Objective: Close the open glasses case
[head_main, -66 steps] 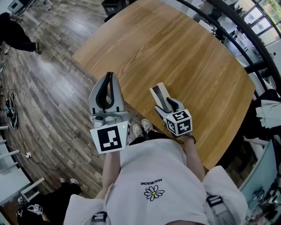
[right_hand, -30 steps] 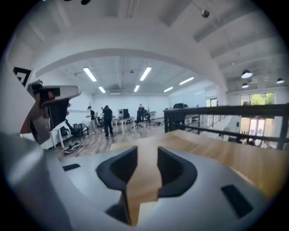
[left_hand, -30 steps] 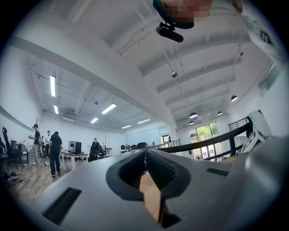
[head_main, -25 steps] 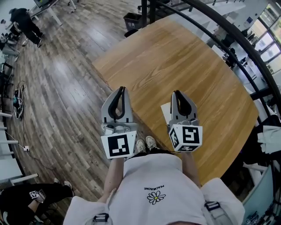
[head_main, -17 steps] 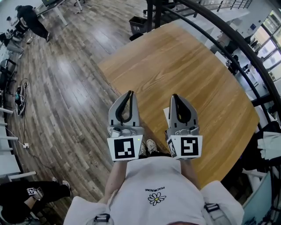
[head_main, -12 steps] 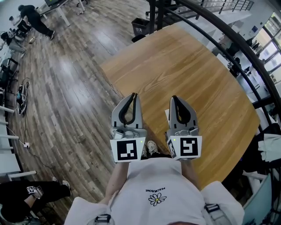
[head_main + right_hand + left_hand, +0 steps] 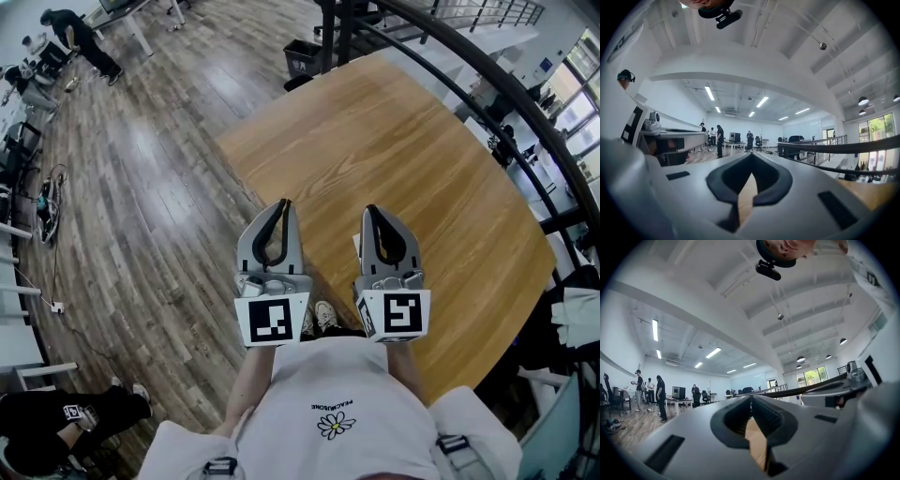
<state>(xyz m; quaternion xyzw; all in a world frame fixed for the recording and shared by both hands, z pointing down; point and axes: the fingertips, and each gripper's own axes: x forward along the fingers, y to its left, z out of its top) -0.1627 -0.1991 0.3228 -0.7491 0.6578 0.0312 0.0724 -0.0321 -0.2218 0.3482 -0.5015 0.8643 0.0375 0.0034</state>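
Glasses case sits at the near edge of the table, right in front of the person. Only a pale sliver of it shows beside the right gripper, which is held over it and hides the rest, so I cannot tell whether its lid is down. That gripper is level and points out across the wood. Its fingers are clenched tip to tip with nothing between them; only the table's grain shows through the gap behind the tips. The left gripper is alongside it, about at the table's edge, its fingers likewise clenched and empty. Side by side, raised and touching nothing, the two look to me like a resting pose, kept clear so the case lies undisturbed, not a reach. If the lid is in fact open, the right gripper is the nearer one to press it shut. Other people stand well apart, across the floor.
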